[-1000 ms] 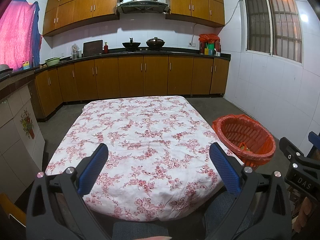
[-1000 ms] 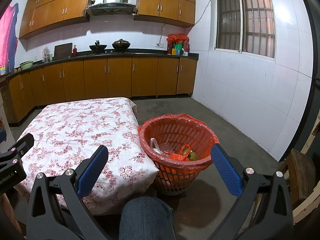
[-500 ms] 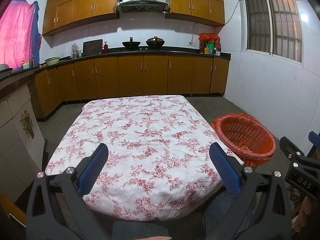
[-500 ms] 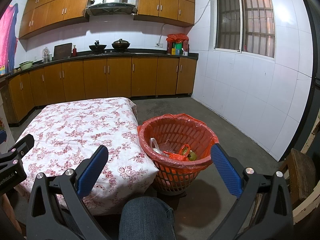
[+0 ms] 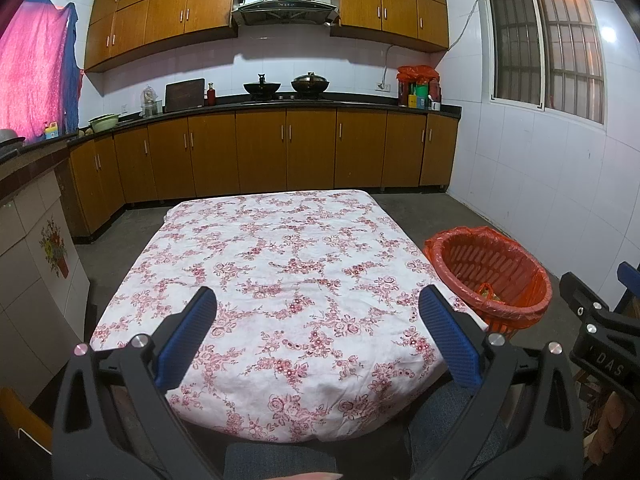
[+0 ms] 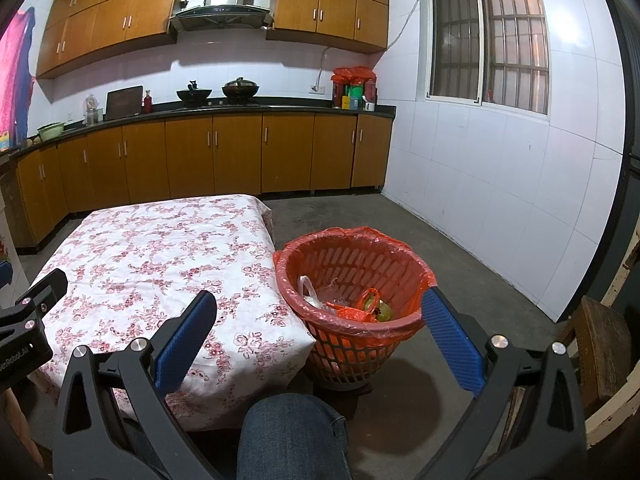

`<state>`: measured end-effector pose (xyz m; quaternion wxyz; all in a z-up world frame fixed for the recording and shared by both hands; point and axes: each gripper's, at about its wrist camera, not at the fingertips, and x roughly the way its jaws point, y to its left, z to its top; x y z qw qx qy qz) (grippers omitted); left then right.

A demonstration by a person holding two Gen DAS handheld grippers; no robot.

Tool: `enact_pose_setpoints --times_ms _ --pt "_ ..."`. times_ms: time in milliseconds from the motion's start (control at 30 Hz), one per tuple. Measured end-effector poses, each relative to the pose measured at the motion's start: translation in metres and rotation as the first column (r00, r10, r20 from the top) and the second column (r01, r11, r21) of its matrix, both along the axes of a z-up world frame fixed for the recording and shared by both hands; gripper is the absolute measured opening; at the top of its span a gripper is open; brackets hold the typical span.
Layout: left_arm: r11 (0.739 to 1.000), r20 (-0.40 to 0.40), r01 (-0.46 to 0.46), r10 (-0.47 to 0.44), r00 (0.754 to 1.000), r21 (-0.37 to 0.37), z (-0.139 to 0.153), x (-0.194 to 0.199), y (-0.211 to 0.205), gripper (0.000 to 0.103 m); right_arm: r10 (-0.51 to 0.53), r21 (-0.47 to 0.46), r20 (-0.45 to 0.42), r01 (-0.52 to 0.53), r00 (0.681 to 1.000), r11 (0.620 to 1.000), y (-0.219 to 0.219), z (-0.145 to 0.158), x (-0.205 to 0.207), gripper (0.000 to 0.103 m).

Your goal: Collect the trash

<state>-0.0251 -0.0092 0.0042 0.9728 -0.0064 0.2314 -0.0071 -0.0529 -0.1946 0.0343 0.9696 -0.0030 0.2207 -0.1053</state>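
Legible text is confined to the gripper bodies. In the left wrist view, "DAS" is read in pale letters on the black body of the right gripper [image 5: 600,312], at the frame's right edge. In the right wrist view, a cut-off marking, approx. "enRobot.AI", is read on the left gripper [image 6: 24,320]. Countertop packaging: print too small, not legible.
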Motion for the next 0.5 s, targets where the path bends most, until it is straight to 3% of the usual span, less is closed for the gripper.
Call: enact_pose_setpoints --times_ms 500 --pt "1.0 0.003 -0.001 0.001 1.0 0.003 -0.0011 0.0001 0.0004 0.099 0.0 0.001 -0.002 0.0 1.0 1.0 -0.0004 0.0002 0.0 0.101"
